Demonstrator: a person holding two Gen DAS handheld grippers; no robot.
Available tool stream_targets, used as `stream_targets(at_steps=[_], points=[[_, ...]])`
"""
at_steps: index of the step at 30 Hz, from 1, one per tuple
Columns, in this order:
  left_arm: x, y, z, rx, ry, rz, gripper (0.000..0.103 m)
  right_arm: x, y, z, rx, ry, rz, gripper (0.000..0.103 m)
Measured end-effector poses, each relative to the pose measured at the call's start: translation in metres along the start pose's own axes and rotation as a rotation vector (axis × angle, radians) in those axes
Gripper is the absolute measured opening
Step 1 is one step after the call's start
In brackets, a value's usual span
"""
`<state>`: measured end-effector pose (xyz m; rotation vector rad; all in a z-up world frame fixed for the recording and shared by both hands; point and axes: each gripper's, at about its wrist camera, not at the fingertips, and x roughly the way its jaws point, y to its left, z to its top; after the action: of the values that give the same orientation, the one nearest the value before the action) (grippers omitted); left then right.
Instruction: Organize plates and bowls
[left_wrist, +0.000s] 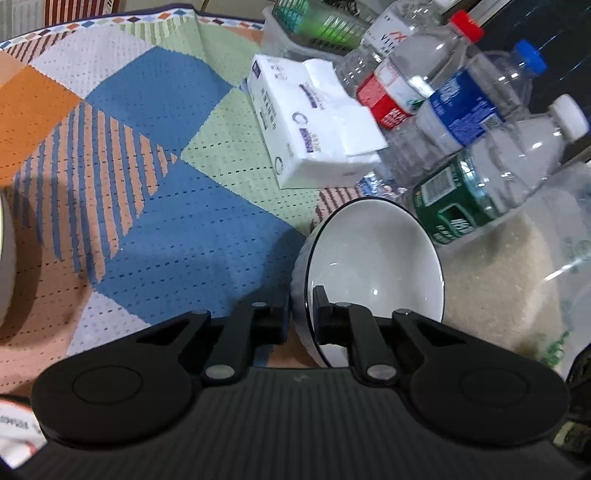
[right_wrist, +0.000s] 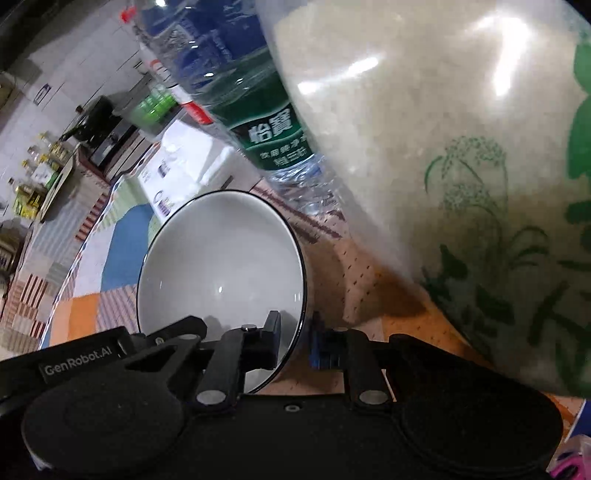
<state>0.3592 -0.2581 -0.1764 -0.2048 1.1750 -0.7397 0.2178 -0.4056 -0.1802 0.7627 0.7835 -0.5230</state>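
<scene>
Left gripper (left_wrist: 300, 310): its two black fingers pinch the near rim of a white bowl (left_wrist: 373, 258), one finger outside the wall and one inside.
Right gripper (right_wrist: 295, 338): its fingers sit on both sides of the rim of a white bowl (right_wrist: 221, 258) and squeeze it, one finger inside and one outside.
Bowl: white with a thin dark rim, tipped up on its side so the hollow faces the cameras. I cannot tell if both views show the same bowl.
Place: the bowl is over a colourful patterned cloth (left_wrist: 155, 122).
Beside it: a big clear bag of rice (right_wrist: 424, 129) is near the bowl.
Behind it: water bottles (left_wrist: 480, 177) lie near a white tissue pack (left_wrist: 295, 122).
</scene>
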Motion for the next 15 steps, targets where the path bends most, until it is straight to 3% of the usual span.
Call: stream_targets(at_steps=[15], points=[[-0.095,0.003,-0.01,0.032,-0.031,0.05,0.013,-0.056,0.041,-0.007,-0.116,0.024,0.111,0.018]])
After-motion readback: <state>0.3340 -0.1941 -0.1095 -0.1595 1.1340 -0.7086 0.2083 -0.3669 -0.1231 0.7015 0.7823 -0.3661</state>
